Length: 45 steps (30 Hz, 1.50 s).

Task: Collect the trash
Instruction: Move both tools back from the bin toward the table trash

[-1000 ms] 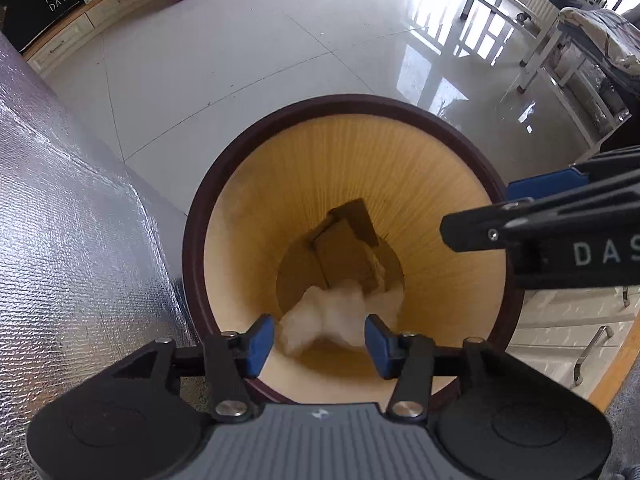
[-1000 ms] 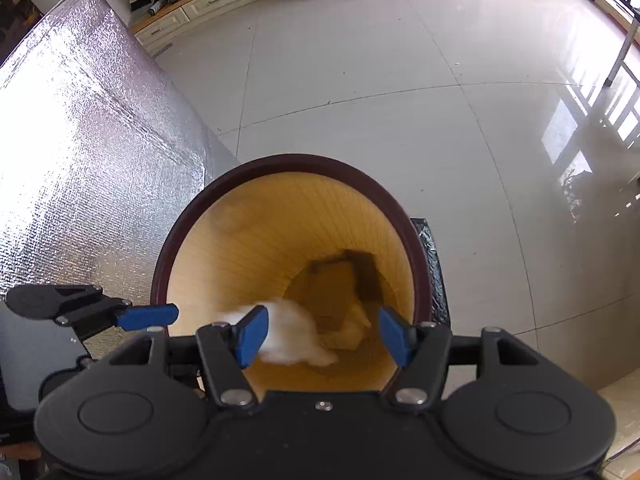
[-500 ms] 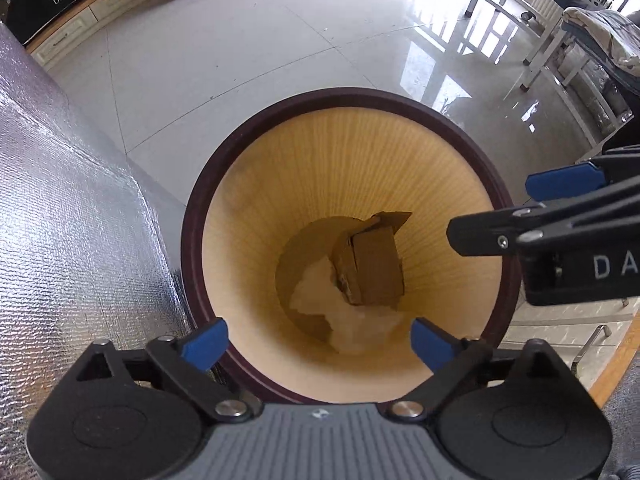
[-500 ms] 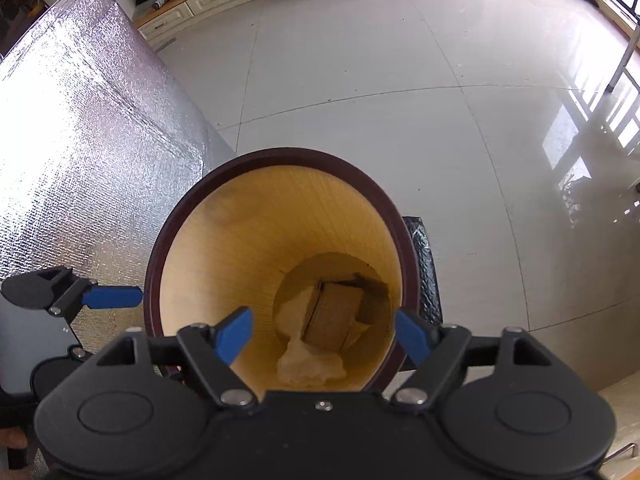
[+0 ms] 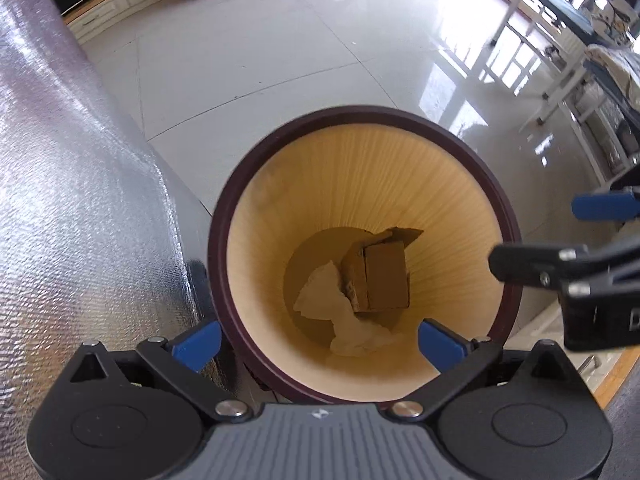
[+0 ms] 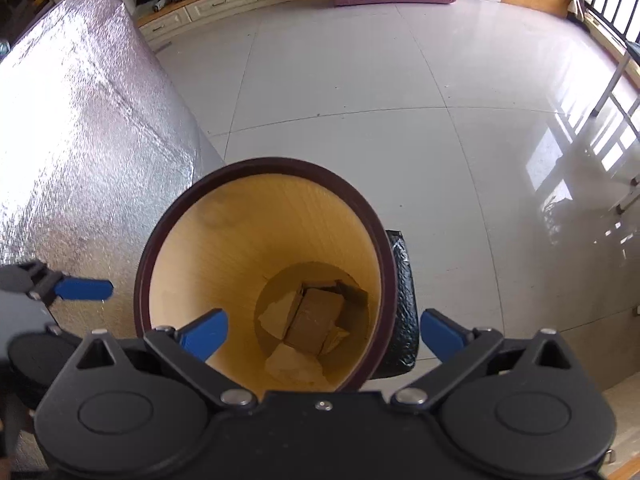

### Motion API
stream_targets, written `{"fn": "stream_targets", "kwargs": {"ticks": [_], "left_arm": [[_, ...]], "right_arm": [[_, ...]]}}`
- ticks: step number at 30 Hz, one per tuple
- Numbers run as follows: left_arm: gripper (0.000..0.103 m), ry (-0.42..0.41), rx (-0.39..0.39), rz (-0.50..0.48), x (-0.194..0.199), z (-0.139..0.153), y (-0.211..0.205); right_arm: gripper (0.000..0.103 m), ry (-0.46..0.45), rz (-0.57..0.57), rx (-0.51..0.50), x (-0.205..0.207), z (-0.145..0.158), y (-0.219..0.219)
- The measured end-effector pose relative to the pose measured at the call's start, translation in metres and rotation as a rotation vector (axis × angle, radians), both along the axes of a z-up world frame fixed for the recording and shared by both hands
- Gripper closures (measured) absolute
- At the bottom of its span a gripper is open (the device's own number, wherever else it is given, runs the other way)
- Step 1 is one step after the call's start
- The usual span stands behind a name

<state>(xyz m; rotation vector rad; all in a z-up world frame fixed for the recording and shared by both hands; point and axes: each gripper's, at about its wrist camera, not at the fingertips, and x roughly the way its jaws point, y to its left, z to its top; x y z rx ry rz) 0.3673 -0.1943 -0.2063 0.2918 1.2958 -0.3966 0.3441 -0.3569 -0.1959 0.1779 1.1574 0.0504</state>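
Both hand-held grippers hover over the bin (image 5: pixel 224 240), the left hand-held gripper (image 5: pixel 318 344) and right hand-held gripper (image 6: pixel 322 330) still spreading, empty; tissue (image 5: pixel 320 292) and cardboard box (image 5: pixel 384 276) lie inside.

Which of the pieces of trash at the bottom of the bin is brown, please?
The cardboard box, lying in the bin. It is brown and flat-sided, while the tissues beside it are white and crumpled.
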Motion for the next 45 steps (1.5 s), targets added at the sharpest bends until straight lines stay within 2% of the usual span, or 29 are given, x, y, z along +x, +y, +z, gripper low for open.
{"fn": "stream_targets", "kwargs": {"ticks": [6, 12, 21, 32, 38, 45], "left_arm": [[0.0, -0.016, -0.019, 0.081, -0.003, 0.015, 0.012], [0.0, -0.065, -0.064, 0.133, -0.009, 0.044, 0.025], [0.0, -0.166, -0.091, 0.114, -0.041, 0.102, 0.037], [0.0, -0.334, -0.186, 0.089, -0.102, 0.184, 0.057], [0.0, -0.458, -0.2, 0.104, -0.131, 0.223, 0.09], [0.0, -0.606, -0.177, 0.15, -0.151, 0.264, 0.136]], "right_arm": [[0.0, -0.025, -0.033, -0.003, -0.004, 0.008, -0.006], [0.0, -0.052, -0.051, -0.023, -0.016, 0.023, -0.01], [0.0, -0.126, -0.094, -0.051, -0.049, 0.068, -0.019], [0.0, -0.31, -0.079, -0.07, -0.109, 0.138, -0.013], [0.0, -0.417, -0.058, -0.067, -0.133, 0.164, 0.001], [0.0, -0.566, -0.008, -0.041, -0.155, 0.196, 0.033]]}}
